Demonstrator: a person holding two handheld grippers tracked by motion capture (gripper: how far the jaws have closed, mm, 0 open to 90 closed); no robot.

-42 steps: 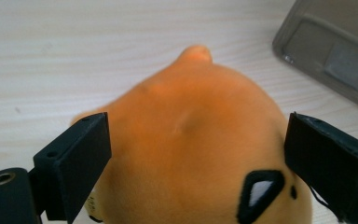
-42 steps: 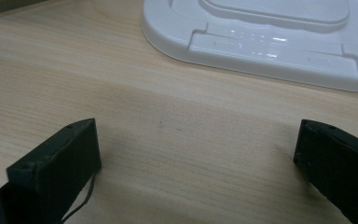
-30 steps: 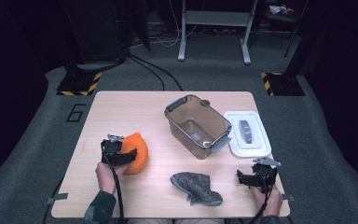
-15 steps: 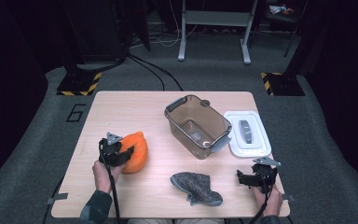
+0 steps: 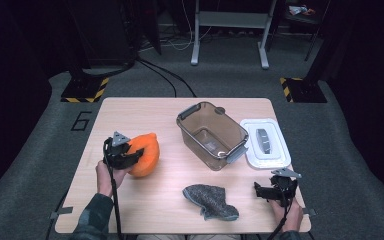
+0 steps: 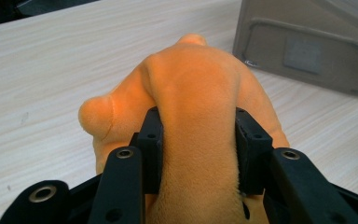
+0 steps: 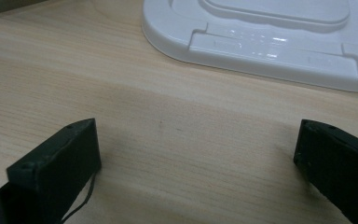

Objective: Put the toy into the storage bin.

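An orange plush toy (image 5: 145,153) lies on the left part of the wooden table (image 5: 145,116). My left gripper (image 5: 126,156) is shut on the plush; in the left gripper view both jaws squeeze the orange plush toy (image 6: 196,88) from either side. A clear brown plastic tub (image 5: 211,135) stands open at the table's middle, seen also as the tub (image 6: 307,44) beyond the plush. Its white lid (image 5: 266,143) lies to the right. A grey knitted sock (image 5: 210,201) lies near the front edge. My right gripper (image 5: 270,190) rests open at the front right, its jaws wide apart just short of the white lid (image 7: 270,35).
Black equipment stands with yellow-black striped bases (image 5: 85,90) sit on the grey floor behind the table. A white metal frame (image 5: 230,30) stands farther back. A number 6 (image 5: 82,121) is marked on the floor at the table's left.
My left gripper and the orange plush have shifted slightly toward the near left. The right gripper has stayed where it was.
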